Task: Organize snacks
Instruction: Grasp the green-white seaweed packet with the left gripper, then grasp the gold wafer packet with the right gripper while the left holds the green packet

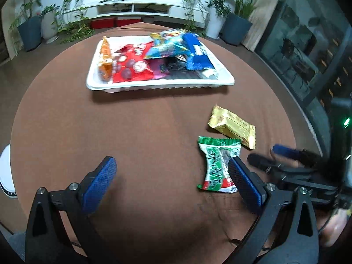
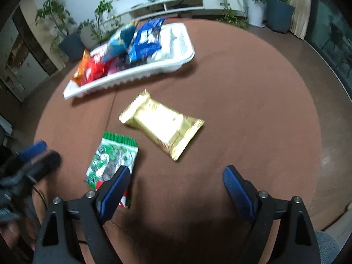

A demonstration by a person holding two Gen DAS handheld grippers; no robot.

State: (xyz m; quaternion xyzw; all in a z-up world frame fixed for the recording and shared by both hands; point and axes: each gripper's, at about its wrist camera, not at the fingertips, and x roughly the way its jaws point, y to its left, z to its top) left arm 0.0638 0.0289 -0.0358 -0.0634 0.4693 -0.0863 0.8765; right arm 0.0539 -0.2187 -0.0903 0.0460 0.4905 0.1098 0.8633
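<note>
A white tray at the table's far side holds several snack packets: orange, red, blue and dark ones. It also shows in the right wrist view. A gold packet and a green-and-white packet lie loose on the brown table, nearer me. My left gripper is open and empty above the table, its right finger over the green packet's edge. My right gripper is open and empty just short of the gold packet; it shows at the right in the left wrist view.
The round table is covered by a brown cloth. Potted plants and a low white TV shelf stand beyond it. A dark glass wall runs along the right.
</note>
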